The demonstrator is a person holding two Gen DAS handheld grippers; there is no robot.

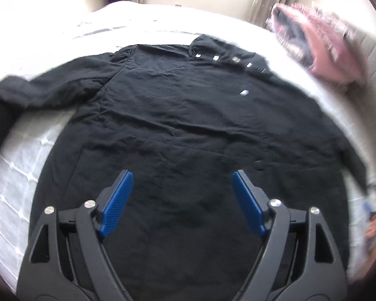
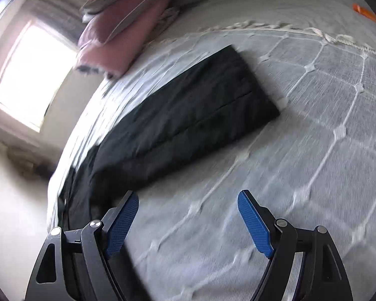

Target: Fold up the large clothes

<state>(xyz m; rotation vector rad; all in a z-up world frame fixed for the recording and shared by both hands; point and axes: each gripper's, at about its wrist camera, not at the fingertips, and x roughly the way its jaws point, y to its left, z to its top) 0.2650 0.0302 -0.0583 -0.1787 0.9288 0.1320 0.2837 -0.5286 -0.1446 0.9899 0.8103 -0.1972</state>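
A large black shirt [image 1: 178, 125] lies spread flat on the white quilted bed [image 1: 20, 175], collar with white snaps at the far side and one sleeve trailing off to the left. My left gripper [image 1: 181, 175] is open and empty, hovering over the shirt's lower body. In the right wrist view a long black sleeve or folded part of the garment [image 2: 198, 105] stretches diagonally across the bed [image 2: 300, 150]. My right gripper [image 2: 188, 197] is open and empty, above the bedspread just right of the black cloth's near end.
A pink and grey pile of folded bedding [image 1: 323, 42] sits at the bed's far right corner; it also shows in the right wrist view [image 2: 117, 32]. A bright window [image 2: 30, 75] is on the left wall. An orange item [image 2: 363, 12] lies at the far right edge.
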